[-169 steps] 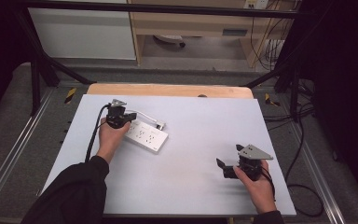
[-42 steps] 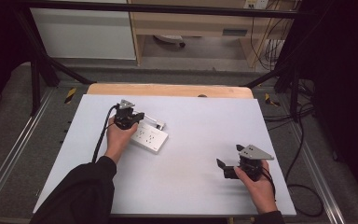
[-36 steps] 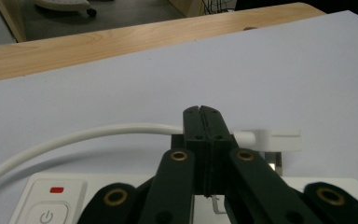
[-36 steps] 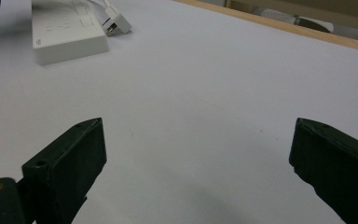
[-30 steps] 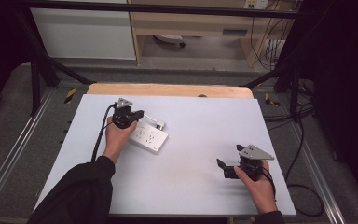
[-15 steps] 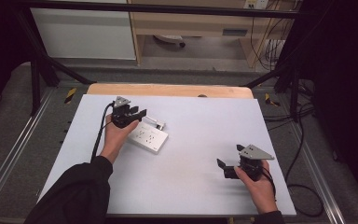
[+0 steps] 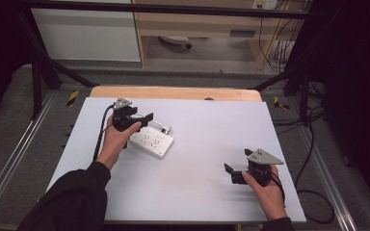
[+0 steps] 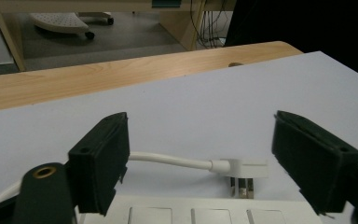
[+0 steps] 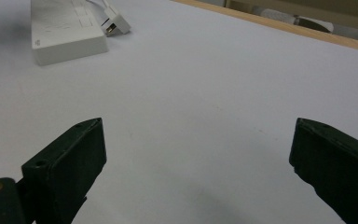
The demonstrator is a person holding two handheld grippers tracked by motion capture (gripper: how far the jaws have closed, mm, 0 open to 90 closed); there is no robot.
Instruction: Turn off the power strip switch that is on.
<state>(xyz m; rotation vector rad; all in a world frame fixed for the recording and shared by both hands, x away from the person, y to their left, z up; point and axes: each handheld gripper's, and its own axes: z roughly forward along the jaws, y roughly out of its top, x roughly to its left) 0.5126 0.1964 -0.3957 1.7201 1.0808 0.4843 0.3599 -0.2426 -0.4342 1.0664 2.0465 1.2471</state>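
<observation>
1. The white power strip (image 7: 150,141) lies on the white worktop (image 7: 207,125), toward its ten o'clock area, set at an angle.
2. Its white plug (image 8: 244,169) rests on the worktop just beyond the strip, the cord (image 8: 168,160) curving back from it.
3. The left tool (image 7: 142,119) hovers over the strip's far end, jaws spread wide, the plug between them in the left gripper view, gripping nothing.
4. The right tool (image 7: 231,173) sits at four o'clock, well apart from the strip, jaws wide and empty over bare worktop.
</observation>
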